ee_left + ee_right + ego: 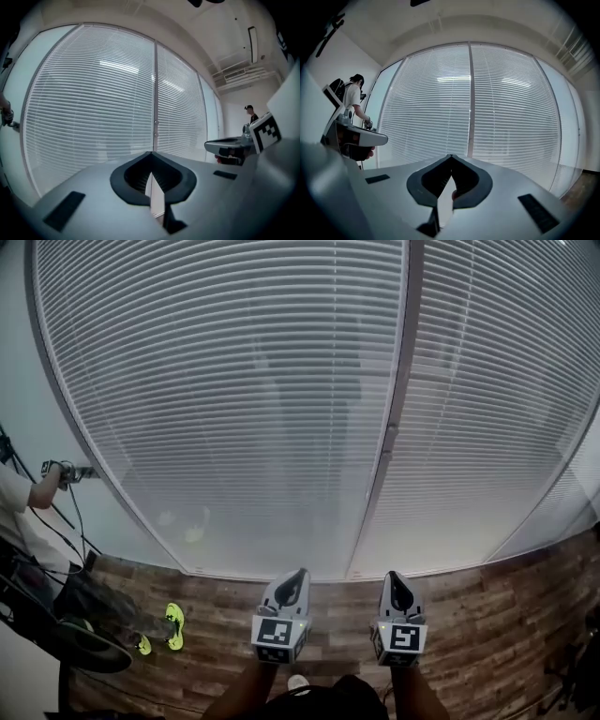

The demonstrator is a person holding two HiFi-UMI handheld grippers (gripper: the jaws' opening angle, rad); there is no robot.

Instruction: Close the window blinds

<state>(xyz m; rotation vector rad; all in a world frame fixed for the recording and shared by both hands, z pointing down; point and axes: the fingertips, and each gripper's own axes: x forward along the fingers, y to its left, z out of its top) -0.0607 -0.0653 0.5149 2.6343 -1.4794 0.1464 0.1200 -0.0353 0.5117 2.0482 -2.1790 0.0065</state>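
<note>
- The blinds (234, 409) hung full length over both panes, either side of the window post (394, 427), their bottom rails down at the edge of the wood floor (487, 634).
- Their slats lay in even horizontal rows, and a dim reflection and some light showed through them. I could not tell how far they were tilted shut.
- The left tongs (298, 576) were closed tip to tip with nothing between them. They were held roughly level and pointed at the blinds from well back.
- The right tongs (394, 577) were likewise closed and empty, just beside the left pair and also well apart from the slats.
- I judged that this fitted two stages. Either the blinds were already lowered and shut and I was standing off, or they were down with the slats yet to be turned.
- I could not make out a wand or cord in any view, only a small fitting on the post. Any further handling would have meant finding that control before bringing the tongs in.
- Another person (19, 493) stood at the left edge of the floor, clear of my reach.
</note>
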